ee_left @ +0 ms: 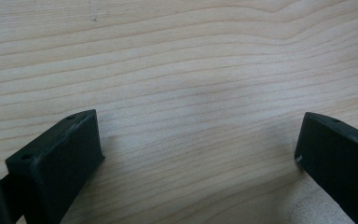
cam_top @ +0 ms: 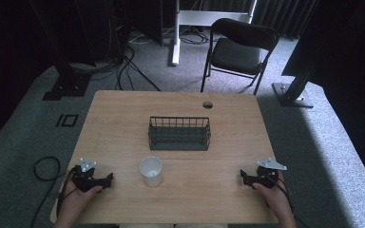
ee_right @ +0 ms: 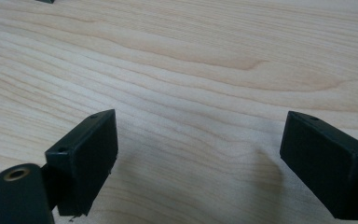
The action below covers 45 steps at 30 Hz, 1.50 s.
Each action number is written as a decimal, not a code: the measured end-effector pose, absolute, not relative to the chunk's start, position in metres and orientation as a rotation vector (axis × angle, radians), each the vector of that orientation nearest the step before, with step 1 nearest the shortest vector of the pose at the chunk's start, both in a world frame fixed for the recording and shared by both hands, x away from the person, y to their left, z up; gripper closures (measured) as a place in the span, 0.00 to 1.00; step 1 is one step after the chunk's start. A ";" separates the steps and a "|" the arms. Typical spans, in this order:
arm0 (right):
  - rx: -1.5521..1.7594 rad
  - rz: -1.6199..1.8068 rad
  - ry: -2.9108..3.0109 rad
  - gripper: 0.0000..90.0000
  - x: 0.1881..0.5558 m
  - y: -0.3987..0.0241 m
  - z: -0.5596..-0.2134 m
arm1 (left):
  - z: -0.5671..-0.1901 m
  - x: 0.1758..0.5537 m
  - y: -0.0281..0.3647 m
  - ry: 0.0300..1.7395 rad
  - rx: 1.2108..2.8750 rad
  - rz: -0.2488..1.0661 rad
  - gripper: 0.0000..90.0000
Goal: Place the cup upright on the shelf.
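High view: left gripper (cam_top: 105, 180) and right gripper (cam_top: 244, 176) rest on worktop (cam_top: 123, 118) near corners, jaws apart, empty. Cup (cam_top: 151, 171) upright between them; basket (cam_top: 179, 134) behind cup.

Two black hand-held grippers, one either side of the white paper cup (cam_top: 151, 171)

Left gripper (cam_top: 105, 180) and right gripper (cam_top: 245, 176) each carry a grey three-cornered plate, a trailing black cable, and blocky black jaws with small screw holes.
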State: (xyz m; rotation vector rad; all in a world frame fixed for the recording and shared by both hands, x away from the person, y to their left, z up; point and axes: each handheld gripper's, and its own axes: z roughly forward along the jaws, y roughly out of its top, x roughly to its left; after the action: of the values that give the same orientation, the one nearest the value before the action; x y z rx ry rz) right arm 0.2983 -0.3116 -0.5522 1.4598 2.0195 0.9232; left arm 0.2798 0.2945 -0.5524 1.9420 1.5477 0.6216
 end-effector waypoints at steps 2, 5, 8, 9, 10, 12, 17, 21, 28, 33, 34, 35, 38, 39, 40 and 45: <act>1.461 0.917 2.033 0.12 0.298 -0.309 -0.551 | -0.552 0.280 0.294 1.547 1.943 0.622 0.01; 1.451 0.922 2.042 0.12 0.298 -0.307 -0.550 | -0.552 0.280 0.294 1.547 1.943 0.622 0.01; 1.437 0.938 2.045 0.12 0.298 -0.305 -0.548 | -0.552 0.280 0.294 1.547 1.943 0.622 0.01; 1.433 0.943 2.047 0.12 0.298 -0.304 -0.547 | -0.552 0.280 0.294 1.548 1.942 0.622 0.01; 1.429 0.949 2.050 0.12 0.298 -0.304 -0.546 | -0.552 0.280 0.294 1.547 1.943 0.622 0.01; 1.415 0.945 2.056 0.12 0.298 -0.302 -0.545 | -0.552 0.280 0.294 1.548 1.943 0.622 0.01; 1.383 0.944 2.086 0.12 0.299 -0.297 -0.542 | -0.552 0.280 0.294 1.547 1.944 0.622 0.01; 1.360 0.977 2.090 0.12 0.300 -0.291 -0.538 | -0.552 0.280 0.294 1.547 1.944 0.623 0.01; 1.308 1.002 2.112 0.12 0.300 -0.279 -0.531 | -0.552 0.280 0.294 1.547 1.944 0.622 0.01; 1.279 1.072 2.124 0.12 0.300 -0.271 -0.527 | -0.552 0.280 0.294 1.547 1.943 0.622 0.01; 1.273 1.073 2.125 0.12 0.300 -0.269 -0.525 | -0.552 0.280 0.294 1.547 1.943 0.623 0.01; 1.264 1.076 2.127 0.12 0.300 -0.268 -0.524 | -0.552 0.280 0.294 1.547 1.943 0.622 0.01; 1.242 1.117 2.139 0.12 0.299 -0.261 -0.520 | -0.552 0.280 0.294 1.547 1.944 0.622 0.01; 1.237 1.127 2.141 0.12 0.299 -0.259 -0.519 | -0.552 0.280 0.294 1.547 1.944 0.622 0.01; 1.225 1.130 2.144 0.12 0.299 -0.257 -0.518 | -0.552 0.280 0.294 1.547 1.943 0.622 0.01; 1.187 1.151 2.160 0.12 0.298 -0.248 -0.513 | -0.552 0.280 0.294 1.547 1.944 0.622 0.01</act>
State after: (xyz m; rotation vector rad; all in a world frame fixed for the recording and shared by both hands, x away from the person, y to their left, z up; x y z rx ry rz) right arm 0.2981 -0.2478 -0.5131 1.1874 2.1598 1.1515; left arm 0.2798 0.2945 -0.5524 1.9436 1.5472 0.6219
